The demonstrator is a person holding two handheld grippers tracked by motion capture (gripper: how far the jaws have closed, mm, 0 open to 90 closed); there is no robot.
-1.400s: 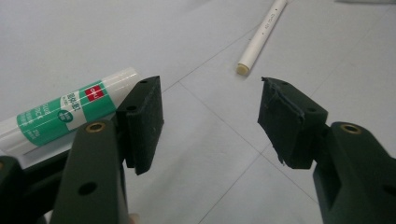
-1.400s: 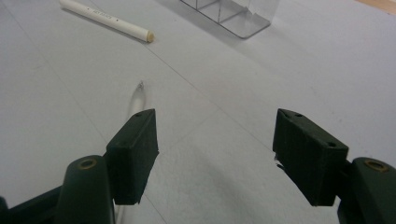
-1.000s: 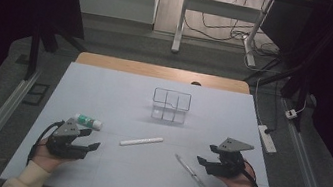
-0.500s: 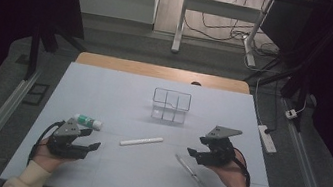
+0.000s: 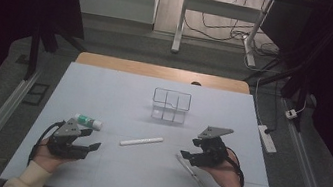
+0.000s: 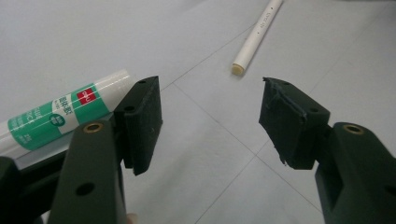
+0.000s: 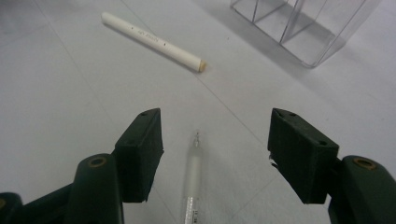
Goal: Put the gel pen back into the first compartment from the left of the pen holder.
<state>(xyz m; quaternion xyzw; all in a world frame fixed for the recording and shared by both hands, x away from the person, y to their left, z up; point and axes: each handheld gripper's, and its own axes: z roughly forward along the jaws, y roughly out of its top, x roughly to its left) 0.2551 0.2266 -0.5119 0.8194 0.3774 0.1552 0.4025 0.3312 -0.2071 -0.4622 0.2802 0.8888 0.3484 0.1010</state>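
While looking along the right gripper (image 7: 215, 126), see jaws wide apart with nothing held. See the thin clear plastic pen (image 7: 194, 172) lying flat on the pale grey table top (image 7: 56, 93), right below and between those jaws, not touched. Farther ahead, find the long white round stick (image 7: 152, 41), and past it to the right the clear plastic box with small rooms (image 7: 299, 28). Over at the left gripper (image 6: 210, 93), see wide jaws too, holding nothing, with the green and white glue stick (image 6: 60, 114) just behind the left jaw. Looks like the reaching step for the clear pen. Next, probably: go down, keep the pen in the middle of the jaws, squeeze softly, then lift. Watch out: thin and smooth, maybe quick to roll away.
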